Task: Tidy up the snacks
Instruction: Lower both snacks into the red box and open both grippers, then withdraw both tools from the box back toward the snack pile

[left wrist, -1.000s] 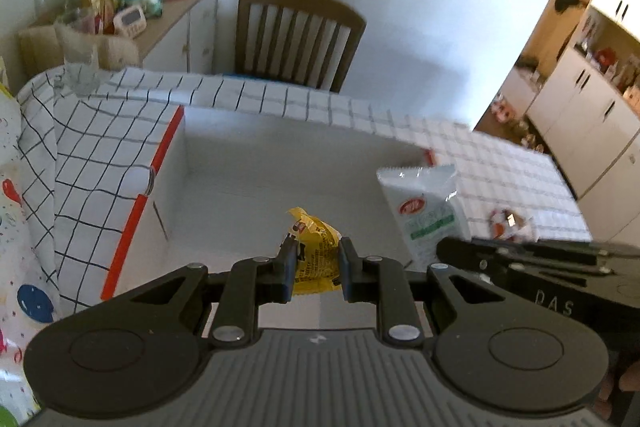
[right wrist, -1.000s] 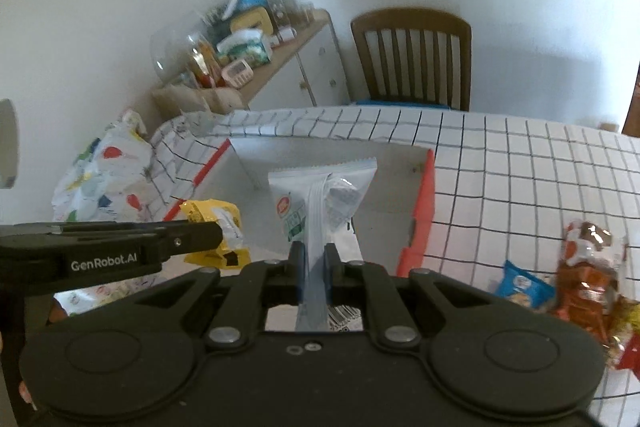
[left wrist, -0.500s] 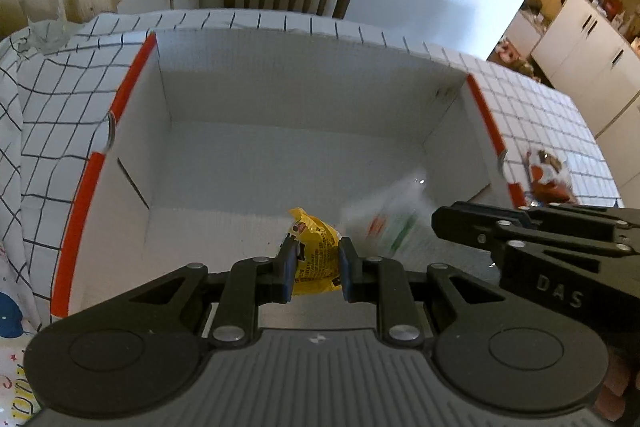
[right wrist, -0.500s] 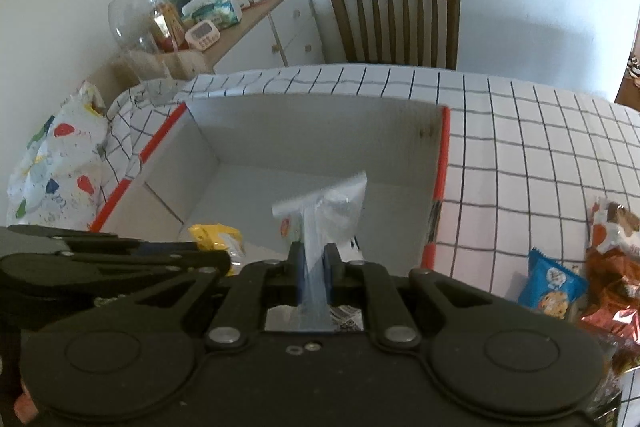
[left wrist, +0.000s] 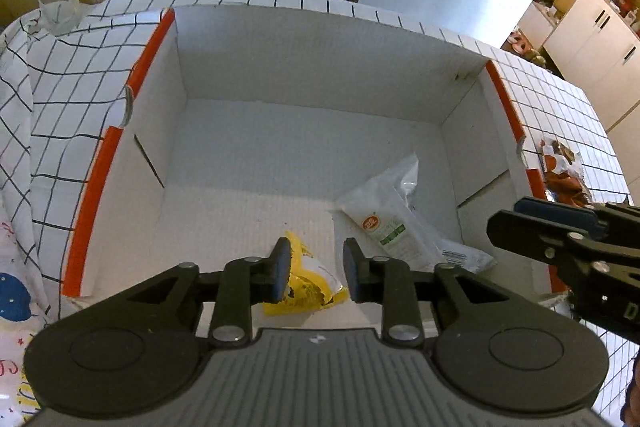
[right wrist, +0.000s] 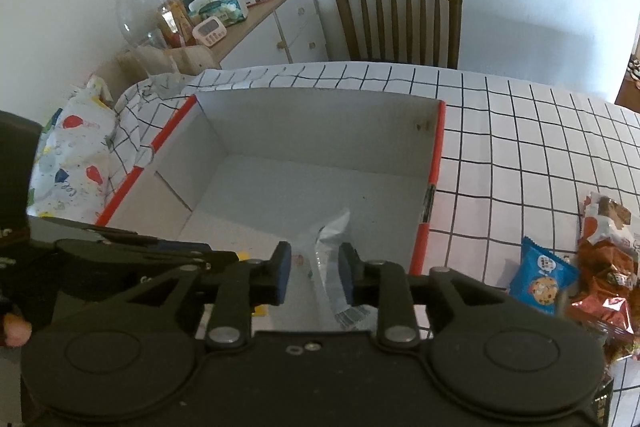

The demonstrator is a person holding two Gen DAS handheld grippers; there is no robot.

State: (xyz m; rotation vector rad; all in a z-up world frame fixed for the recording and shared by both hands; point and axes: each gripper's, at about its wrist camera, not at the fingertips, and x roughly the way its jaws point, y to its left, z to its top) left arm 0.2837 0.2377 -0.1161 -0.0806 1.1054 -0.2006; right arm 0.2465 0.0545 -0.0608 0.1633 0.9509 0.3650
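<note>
In the big white box (left wrist: 304, 75) on the checked surface (right wrist: 520, 131), my left gripper (left wrist: 316, 265) is opening over the yellow snack (left wrist: 308, 287). My right gripper (right wrist: 312, 271) is opening above the white packet (left wrist: 384, 223).

home dining area: brown wooden slat-back chair (right wrist: 397, 17), grid-check tablecloth (right wrist: 520, 131), cluttered white sideboard (right wrist: 276, 23), white kitchen cabinets (left wrist: 592, 39).
</note>
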